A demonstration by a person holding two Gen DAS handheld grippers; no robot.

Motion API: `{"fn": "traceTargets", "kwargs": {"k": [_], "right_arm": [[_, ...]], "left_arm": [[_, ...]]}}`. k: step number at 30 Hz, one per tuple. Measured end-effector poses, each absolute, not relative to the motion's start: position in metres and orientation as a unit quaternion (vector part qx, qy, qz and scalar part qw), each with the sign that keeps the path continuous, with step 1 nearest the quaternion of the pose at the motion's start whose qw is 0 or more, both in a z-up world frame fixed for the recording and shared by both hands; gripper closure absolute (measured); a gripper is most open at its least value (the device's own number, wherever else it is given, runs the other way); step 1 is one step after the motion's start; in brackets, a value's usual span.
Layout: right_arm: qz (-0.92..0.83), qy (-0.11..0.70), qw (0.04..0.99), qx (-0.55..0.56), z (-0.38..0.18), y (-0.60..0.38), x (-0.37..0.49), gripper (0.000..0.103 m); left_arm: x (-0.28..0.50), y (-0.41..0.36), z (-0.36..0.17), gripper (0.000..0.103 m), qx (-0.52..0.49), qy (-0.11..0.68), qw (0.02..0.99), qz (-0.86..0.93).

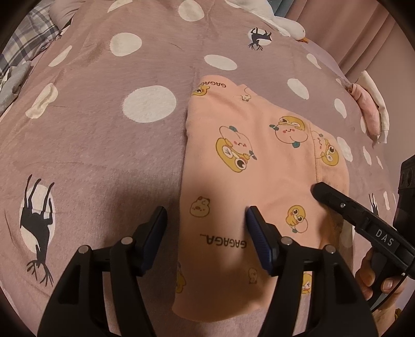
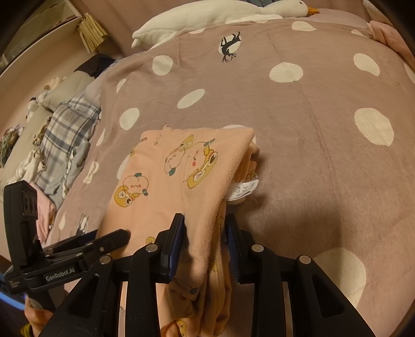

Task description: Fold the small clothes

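A pink garment (image 1: pixel 259 160) printed with cartoon ducks lies folded on the mauve polka-dot bedspread (image 1: pixel 103 145). My left gripper (image 1: pixel 206 220) is open and straddles the garment's left edge: one finger sits on the bedspread, the other rests on the pink cloth. In the right wrist view my right gripper (image 2: pixel 205 233) is shut on the garment (image 2: pixel 160 181) at its near right edge, with layered fabric bunched and raised between the pads. A white care label (image 2: pixel 242 189) sticks out of the fold. The right gripper (image 1: pixel 321 190) reaches in from the right; the left gripper (image 2: pixel 109 237) appears at lower left.
A white goose plush (image 2: pixel 220 13) lies at the far edge of the bed. Plaid bedding (image 2: pixel 64 134) is heaped at the left. Pink and white clothes (image 1: pixel 371 109) sit at the right edge. A hand (image 1: pixel 373 277) holds the right gripper's handle.
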State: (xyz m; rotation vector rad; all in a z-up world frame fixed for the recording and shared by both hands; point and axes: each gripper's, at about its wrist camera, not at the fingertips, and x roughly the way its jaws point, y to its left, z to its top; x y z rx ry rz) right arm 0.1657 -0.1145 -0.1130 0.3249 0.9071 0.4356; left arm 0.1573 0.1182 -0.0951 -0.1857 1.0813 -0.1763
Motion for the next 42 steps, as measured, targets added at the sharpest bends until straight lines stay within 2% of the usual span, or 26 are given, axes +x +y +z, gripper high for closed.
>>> {"fn": "traceTargets", "kwargs": {"k": [42], "right_arm": [[0.195, 0.435, 0.866, 0.152, -0.110, -0.114, 0.156, 0.072]], "left_arm": [[0.143, 0.127, -0.092, 0.038, -0.085, 0.514, 0.851, -0.072]]}}
